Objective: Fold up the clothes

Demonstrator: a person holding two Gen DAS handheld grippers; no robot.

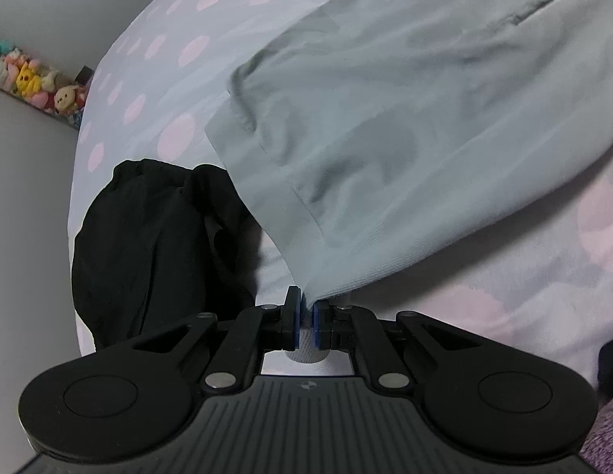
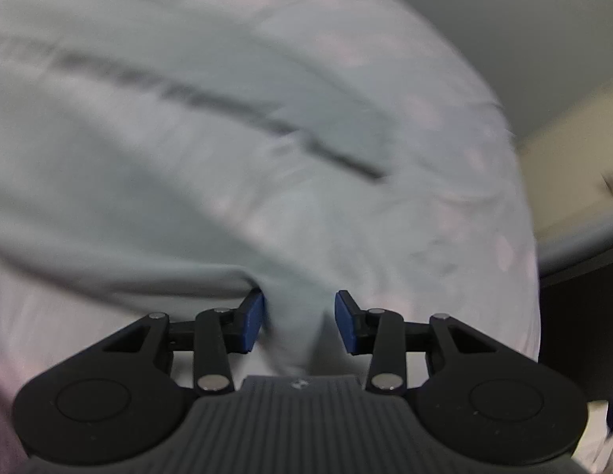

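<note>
Right wrist view is motion-blurred throughout: the pale green garment [image 2: 148, 166] ahead of the right gripper [image 2: 298, 322] shows no readable seams, and whether the fabric between its parted pads touches them cannot be told. In the left wrist view, the garment's far end runs past the top edge. The black garment [image 1: 156, 245], left of the left gripper [image 1: 305, 318], is partly hidden behind its linkage. Plush toys [image 1: 33, 79] far left are too small to identify.

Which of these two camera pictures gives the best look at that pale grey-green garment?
The left wrist view. There the grey-green garment is sharp, spread across the spotted bedding, its hem corner pinched in the left gripper. The right wrist view shows it only as a blur, with fabric between the open right gripper's fingers.
</note>
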